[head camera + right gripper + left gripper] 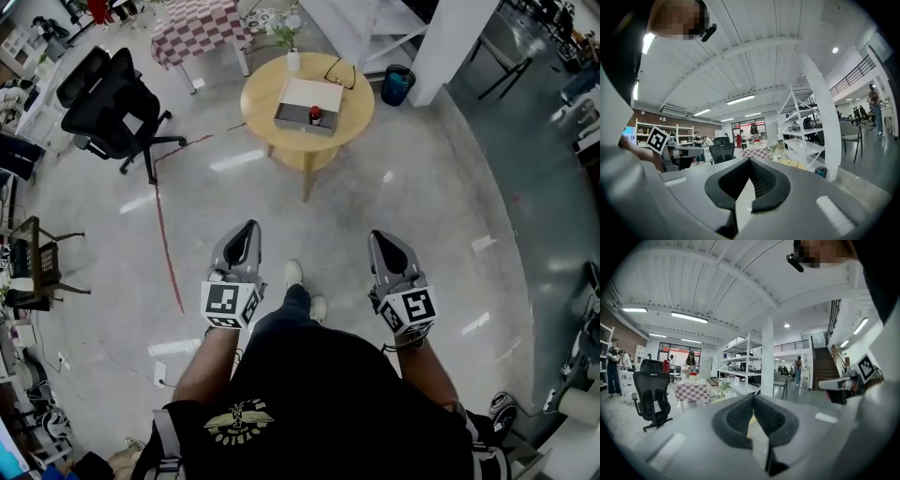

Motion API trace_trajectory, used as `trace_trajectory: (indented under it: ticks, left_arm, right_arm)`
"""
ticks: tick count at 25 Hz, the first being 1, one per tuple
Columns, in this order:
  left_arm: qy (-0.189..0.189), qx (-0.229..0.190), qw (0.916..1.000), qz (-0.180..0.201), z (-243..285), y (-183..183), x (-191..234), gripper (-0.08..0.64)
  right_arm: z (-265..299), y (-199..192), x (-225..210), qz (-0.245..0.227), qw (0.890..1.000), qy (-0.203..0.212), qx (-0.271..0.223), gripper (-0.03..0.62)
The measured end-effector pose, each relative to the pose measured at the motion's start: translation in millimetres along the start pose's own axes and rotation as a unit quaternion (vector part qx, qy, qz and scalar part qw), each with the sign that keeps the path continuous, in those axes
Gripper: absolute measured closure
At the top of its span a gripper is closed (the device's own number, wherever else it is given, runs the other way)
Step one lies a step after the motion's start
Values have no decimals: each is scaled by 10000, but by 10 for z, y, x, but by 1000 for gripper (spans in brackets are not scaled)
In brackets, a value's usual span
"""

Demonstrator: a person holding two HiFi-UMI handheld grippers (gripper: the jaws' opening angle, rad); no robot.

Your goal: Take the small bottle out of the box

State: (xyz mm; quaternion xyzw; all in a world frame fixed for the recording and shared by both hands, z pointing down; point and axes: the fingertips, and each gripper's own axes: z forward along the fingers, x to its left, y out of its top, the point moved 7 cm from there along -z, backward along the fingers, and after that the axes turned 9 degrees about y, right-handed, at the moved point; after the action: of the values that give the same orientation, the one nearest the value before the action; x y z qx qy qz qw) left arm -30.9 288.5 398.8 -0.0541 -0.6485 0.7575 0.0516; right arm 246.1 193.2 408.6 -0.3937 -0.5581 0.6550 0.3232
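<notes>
Small bottle [315, 115] (the one with the red top) is seen inside the box [302, 94], and the box sits on the round wooden table [265, 94] far across the shiny floor. Nothing of the job looks done yet: the small bottle has not been touched, and it is well apart from both grippers. It is judged that the table must be walked up to first, then one gripper must be opened, put into the box, closed on the bottle and lifted out. The left gripper [246, 230] and the right gripper [382, 239] are held out in front of the body, side by side, with a gap between them where a white shoe [293, 273] can be seen on the floor. Both are pointed ahead toward the table and kept about flat, not tipped down much. The jaws of the left gripper are pressed together, with nothing held between them. The jaws of the right gripper are pressed together too, and nothing is pinched there either. A black chair [111, 103] is parked off to the left of the table, so the straight way to the box looks free.
</notes>
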Motion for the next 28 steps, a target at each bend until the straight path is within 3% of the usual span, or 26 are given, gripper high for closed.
trace_trajectory:
  ticks: [7, 14, 18, 28]
  left_arm:
    - [-94, 44, 9999, -16, 232, 25, 103, 560]
    - [-177, -20, 9998, -25, 593, 109, 273, 560]
    - [-184, -60, 9997, 153, 799, 182, 436, 560]
    - [-175, -247, 9995, 53, 1319, 360, 878, 560]
  right_arm:
    - [163, 24, -31, -83, 9998, 114, -105, 584]
    - [498, 1, -161, -57, 9998, -191, 60, 584]
    - [755, 114, -224, -155, 9996, -239, -4, 584]
    - [1429, 316, -298, -297, 9994, -163, -66, 584]
